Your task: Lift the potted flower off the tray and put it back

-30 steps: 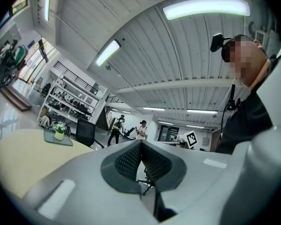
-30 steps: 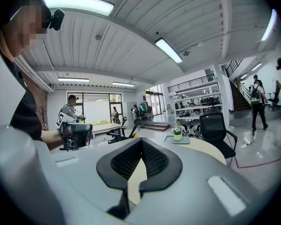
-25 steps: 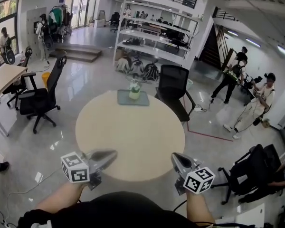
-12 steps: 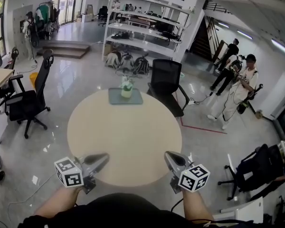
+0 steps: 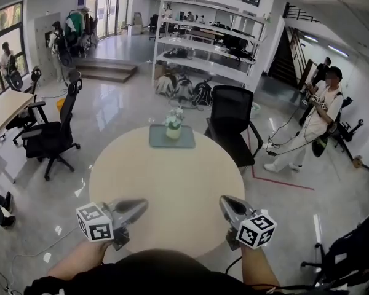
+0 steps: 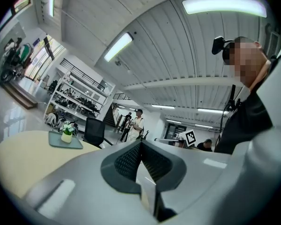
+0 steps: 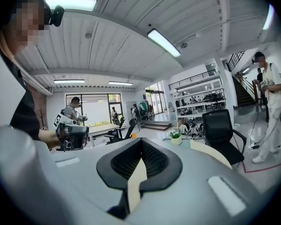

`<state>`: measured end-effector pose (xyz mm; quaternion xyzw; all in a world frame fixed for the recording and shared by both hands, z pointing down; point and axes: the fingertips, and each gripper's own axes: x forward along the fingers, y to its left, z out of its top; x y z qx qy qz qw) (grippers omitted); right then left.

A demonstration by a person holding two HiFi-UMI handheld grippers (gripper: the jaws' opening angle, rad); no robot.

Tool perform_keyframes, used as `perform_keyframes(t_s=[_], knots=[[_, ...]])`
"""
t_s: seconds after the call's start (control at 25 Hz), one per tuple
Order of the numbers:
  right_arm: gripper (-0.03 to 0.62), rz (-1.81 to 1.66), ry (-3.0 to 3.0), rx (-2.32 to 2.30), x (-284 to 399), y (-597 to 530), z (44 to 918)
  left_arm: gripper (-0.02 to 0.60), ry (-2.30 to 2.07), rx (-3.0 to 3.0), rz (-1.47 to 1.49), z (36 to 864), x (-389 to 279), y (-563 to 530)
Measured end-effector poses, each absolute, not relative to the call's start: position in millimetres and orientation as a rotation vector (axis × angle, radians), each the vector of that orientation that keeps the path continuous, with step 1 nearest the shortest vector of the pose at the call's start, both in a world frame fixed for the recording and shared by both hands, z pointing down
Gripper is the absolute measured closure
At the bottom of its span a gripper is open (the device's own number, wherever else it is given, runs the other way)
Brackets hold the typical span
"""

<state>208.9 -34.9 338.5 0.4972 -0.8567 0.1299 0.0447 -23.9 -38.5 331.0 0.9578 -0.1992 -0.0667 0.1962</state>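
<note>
The potted flower (image 5: 173, 124), white blooms in a pale pot, stands on a grey-green tray (image 5: 171, 137) at the far side of a round beige table (image 5: 166, 189). My left gripper (image 5: 142, 204) and right gripper (image 5: 224, 200) hover over the table's near edge, far from the tray. Both are shut with nothing between the jaws. The left gripper view shows its jaws (image 6: 140, 142) closed tip to tip and the flower (image 6: 66, 132) small at the left. In the right gripper view the jaws (image 7: 141, 140) are closed too, with the flower (image 7: 176, 136) beyond them.
A black office chair (image 5: 232, 125) stands just behind the table by the tray. Another black chair (image 5: 52, 137) and a desk (image 5: 3, 106) are at the left. White shelves (image 5: 203, 48) line the back. A person (image 5: 320, 118) stands at the right.
The view has swung left and back, and the table's near edge now lies lower in the picture, closer under me. Both grippers moved along with me and stayed shut and empty.
</note>
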Motion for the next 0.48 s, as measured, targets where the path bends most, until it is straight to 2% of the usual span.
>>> perform_keyframes(t_s=[0.32, 0.48], knots=[[0.580, 0.394, -2.677, 1.452, 284.1, -96.4, 343.9, 0.581, -0.649, 2.686, -0.133, 327.8, 57.2, -81.3], [0.580, 0.399, -2.681, 1.417, 295.8, -121.3, 358.4, 0.581, -0.665, 2.662, -0.110, 339.7, 76.5, -100.1]])
